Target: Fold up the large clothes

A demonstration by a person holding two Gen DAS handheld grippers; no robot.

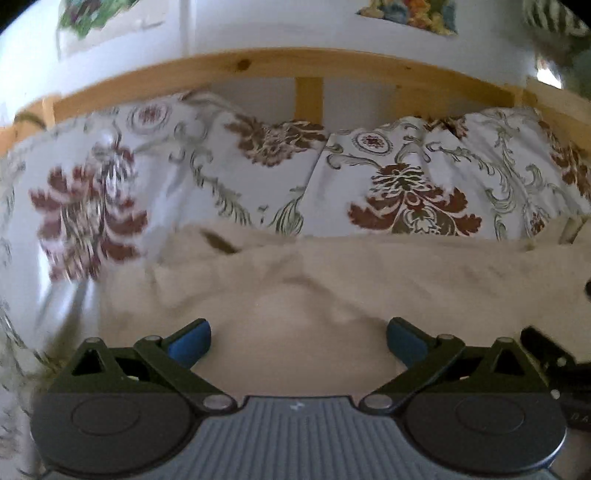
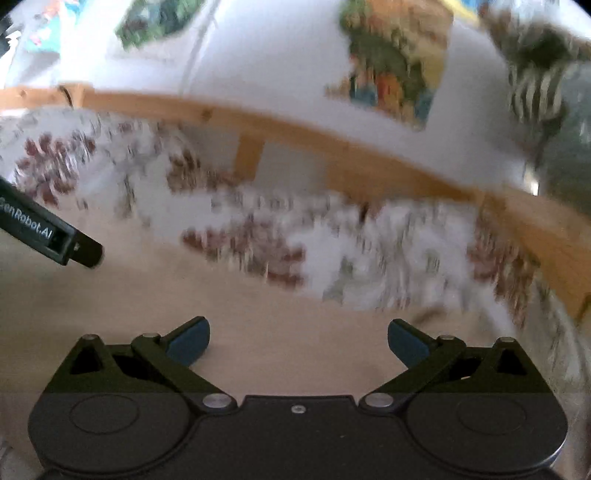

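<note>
The left claw point(image 1: 298, 341) hung spread wide, its two blue pads far apart with nothing gripped between them. Below and ahead of it lay the cream garment point(image 1: 332, 280), rumpled into soft ridges and folds on the bed, its far edge reaching the foot of the pillows. Two flowered pillows point(image 1: 406, 177) stood side by side behind the garment, touching each other at the middle and leaning against the wooden headboard point(image 1: 258, 62), whose top rail and one upright slat showed above them. On the white wall over the rail hung colourful pictures point(image 1: 410, 14), seen only in part.

The right claw point(image 2: 298, 341) was likewise released, blue pads wide apart and empty, with the cream garment point(image 2: 258, 314) spread flat and pale beneath it. This view was heavily smeared, so the pillows point(image 2: 277, 236) showed only as streaks of red-brown on white, and the headboard point(image 2: 332, 147) ran slanted across the frame. A black part of the left gripper point(image 2: 55, 236), printed with white lettering, jutted in from the left edge above the garment. At the upper right a striped, dark and pale shape was too blurred to tell.
</note>
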